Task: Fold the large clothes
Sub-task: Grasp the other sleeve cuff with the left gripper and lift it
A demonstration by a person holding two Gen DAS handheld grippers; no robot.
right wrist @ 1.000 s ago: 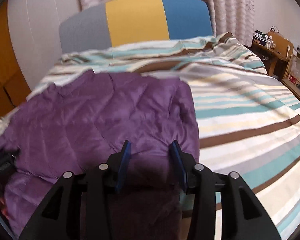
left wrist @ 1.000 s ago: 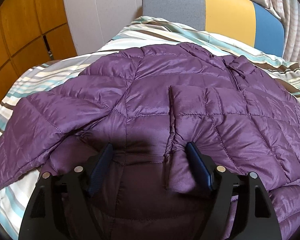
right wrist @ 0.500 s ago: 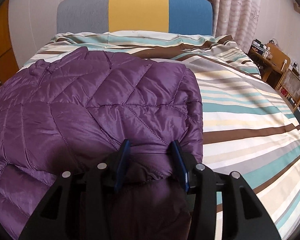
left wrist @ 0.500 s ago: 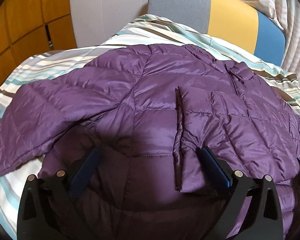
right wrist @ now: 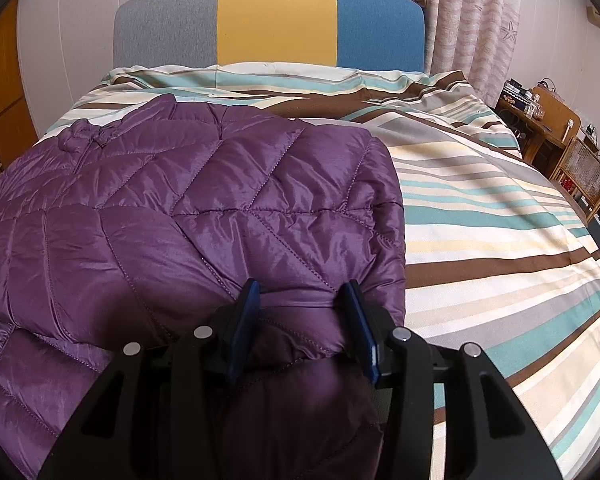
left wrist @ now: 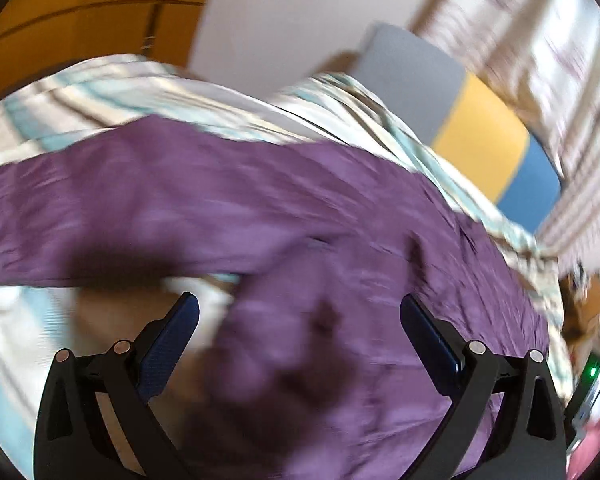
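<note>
A purple quilted jacket (right wrist: 180,208) lies on the striped bed (right wrist: 480,220), its right half folded over onto the middle. My right gripper (right wrist: 302,286) is at the jacket's near folded edge, and a puffy fold of it is pinched between the blue pads. In the blurred left wrist view the jacket (left wrist: 260,200) spreads across the frame with a sleeve running left. My left gripper (left wrist: 298,300) hovers above it, jaws wide open, holding nothing. Bare sheet shows under its left finger.
A grey, yellow and blue headboard (right wrist: 276,20) stands at the far end of the bed. Wooden bedside furniture (right wrist: 556,120) is at the right, curtains behind it. Orange wooden cupboard doors (left wrist: 80,20) line the left wall. The bed's right half carries only the striped sheet.
My left gripper opened wide, let go of the jacket's fold, then swung left and rolled, blurring its view. The right gripper kept its hold and hardly moved.
</note>
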